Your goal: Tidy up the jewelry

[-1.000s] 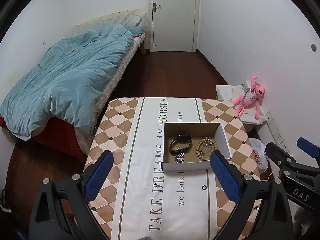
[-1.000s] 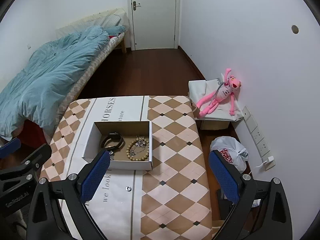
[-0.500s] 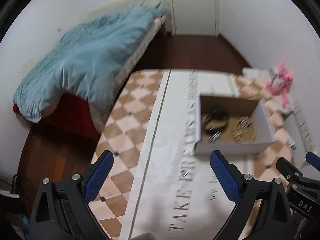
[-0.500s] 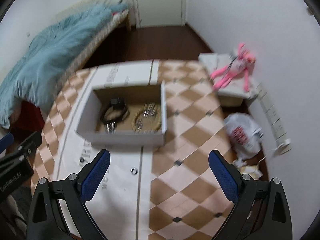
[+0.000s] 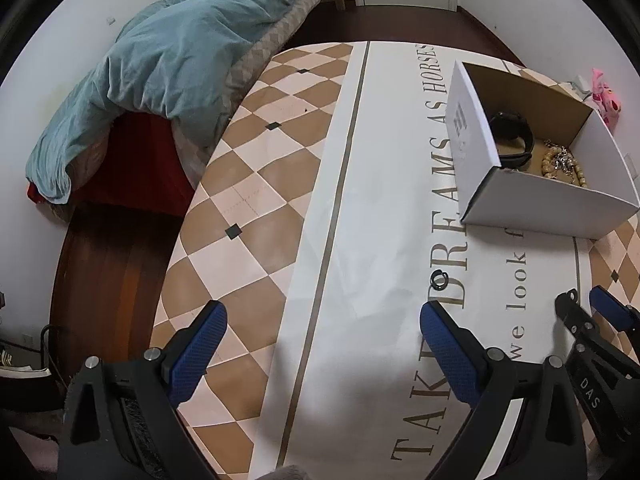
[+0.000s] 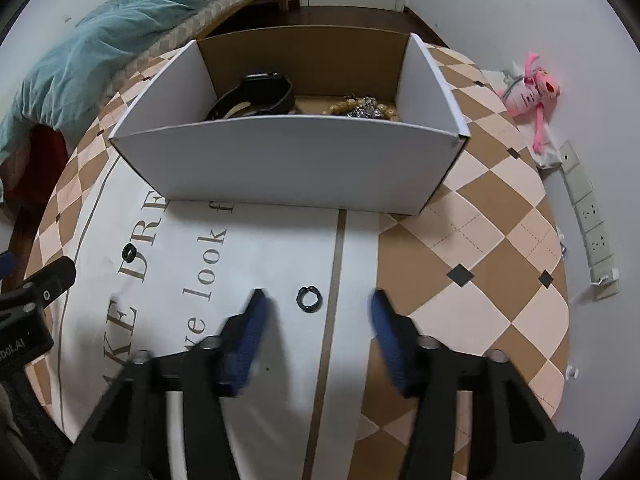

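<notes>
A white cardboard box [image 6: 288,160] [image 5: 540,208] stands on the printed tablecloth. Inside lie a black watch [image 6: 260,94] [image 5: 514,136] and a beaded bracelet with a silver piece [image 6: 364,108] [image 5: 562,162]. Two small dark rings lie on the cloth: one [image 6: 307,298] just ahead of my open right gripper [image 6: 318,312], between its fingertips' lines, and another [image 6: 129,252] [image 5: 439,280] further left, just beyond the right fingertip of my open left gripper [image 5: 320,328]. Both grippers hover low over the cloth, empty.
The table [image 5: 248,184] has a checkered cloth; its left edge drops to a wooden floor. A bed with a blue duvet [image 5: 168,52] lies to the left. A pink plush toy [image 6: 528,88] and wall sockets [image 6: 588,216] are to the right.
Both grippers have dropped down and moved in close to the tablecloth. The right one now has a ring just ahead of its fingers. The box looms much larger.
</notes>
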Demonstrator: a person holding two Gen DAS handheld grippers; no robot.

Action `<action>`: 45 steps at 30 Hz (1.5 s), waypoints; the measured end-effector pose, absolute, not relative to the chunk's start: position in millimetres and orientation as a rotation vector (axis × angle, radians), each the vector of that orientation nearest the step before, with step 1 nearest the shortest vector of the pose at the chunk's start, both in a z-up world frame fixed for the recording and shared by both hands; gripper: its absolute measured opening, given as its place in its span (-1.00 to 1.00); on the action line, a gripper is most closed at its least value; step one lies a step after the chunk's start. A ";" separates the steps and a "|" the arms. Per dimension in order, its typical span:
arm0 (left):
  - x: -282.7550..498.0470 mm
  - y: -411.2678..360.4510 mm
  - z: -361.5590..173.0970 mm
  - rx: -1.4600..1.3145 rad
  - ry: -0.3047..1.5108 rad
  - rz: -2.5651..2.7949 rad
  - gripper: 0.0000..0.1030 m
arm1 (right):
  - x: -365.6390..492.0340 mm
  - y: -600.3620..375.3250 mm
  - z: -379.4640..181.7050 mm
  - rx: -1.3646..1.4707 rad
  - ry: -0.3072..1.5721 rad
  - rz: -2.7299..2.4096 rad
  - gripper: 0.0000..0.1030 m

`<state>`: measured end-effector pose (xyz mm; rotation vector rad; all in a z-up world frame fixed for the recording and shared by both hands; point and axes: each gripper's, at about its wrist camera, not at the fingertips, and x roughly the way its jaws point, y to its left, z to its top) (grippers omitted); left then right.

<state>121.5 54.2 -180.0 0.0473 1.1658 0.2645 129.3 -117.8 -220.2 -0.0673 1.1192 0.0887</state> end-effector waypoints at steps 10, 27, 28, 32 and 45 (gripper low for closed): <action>133.3 47.0 -195.6 0.009 1.202 0.206 0.91 | 125.7 -135.7 -209.1 -0.007 1.078 0.094 -0.75; 154.7 9.9 -206.6 -0.023 1.181 0.012 -0.80 | 131.6 -180.0 -202.3 0.071 1.079 0.008 -0.75; 154.2 9.5 -206.5 -0.022 1.180 0.009 -0.81 | 131.6 -179.2 -201.9 0.070 1.077 0.009 -0.75; 153.2 10.0 -206.2 -0.027 1.176 0.004 -0.81 | 131.6 -178.3 -199.7 0.071 1.072 0.011 -0.75; 136.2 1.3 -154.1 -0.008 1.042 -0.033 -0.81 | 121.9 -178.7 -159.5 0.112 0.988 0.060 -0.75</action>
